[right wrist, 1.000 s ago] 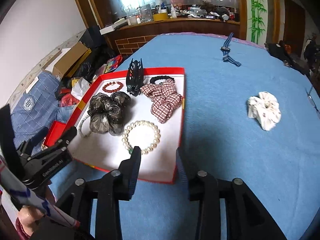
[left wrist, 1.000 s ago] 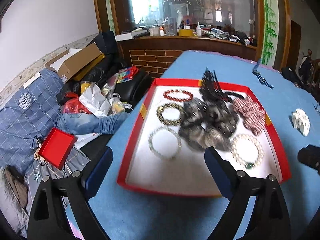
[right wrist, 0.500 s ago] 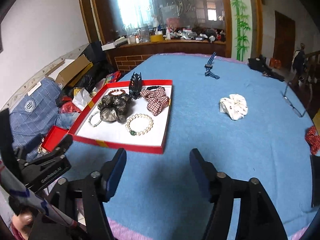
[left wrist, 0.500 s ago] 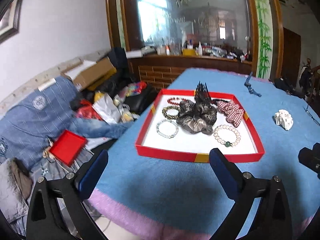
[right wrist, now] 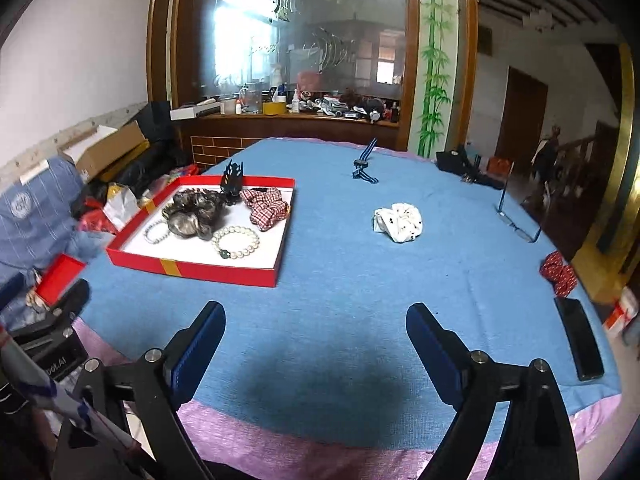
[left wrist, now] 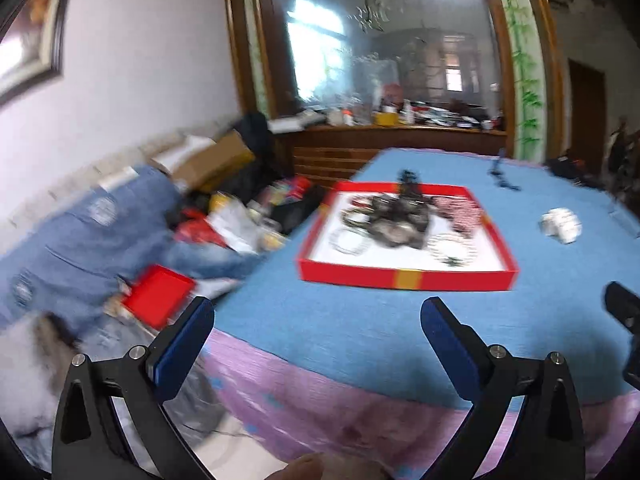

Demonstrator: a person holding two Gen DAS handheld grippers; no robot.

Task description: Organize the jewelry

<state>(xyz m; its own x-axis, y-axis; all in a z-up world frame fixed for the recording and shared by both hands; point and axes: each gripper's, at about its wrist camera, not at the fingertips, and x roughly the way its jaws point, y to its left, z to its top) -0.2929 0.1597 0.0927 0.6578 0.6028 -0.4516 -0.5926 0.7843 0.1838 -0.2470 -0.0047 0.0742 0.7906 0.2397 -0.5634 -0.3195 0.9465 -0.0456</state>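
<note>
A red tray [right wrist: 224, 270] [left wrist: 406, 280] with a white floor sits on the blue table. In it lie a pearl bracelet [right wrist: 236, 242], a dark scrunchie [right wrist: 192, 216], a plaid scrunchie [right wrist: 266, 208], a black claw clip [right wrist: 233, 178] and other bead bracelets. A white scrunchie [right wrist: 398, 222] [left wrist: 560, 226] lies on the cloth to the tray's right. My left gripper [left wrist: 316, 320] is open and empty near the table's front edge. My right gripper [right wrist: 316, 324] hangs over the bare cloth, its jaws opening, nothing between them.
On the blue cloth also lie a striped blue strap [right wrist: 364, 166], glasses [right wrist: 516, 216], a red dotted bow [right wrist: 558, 272] and a black remote [right wrist: 580, 344]. A cluttered sofa [left wrist: 80, 232] with a small red lid [left wrist: 156, 300] stands left of the table. A wooden counter [right wrist: 288, 120] is behind.
Both grippers have pulled back from the tray toward the table's front edge, so the tray looks smaller. The right gripper's jaws have spread wide apart. The left view is now blurred.
</note>
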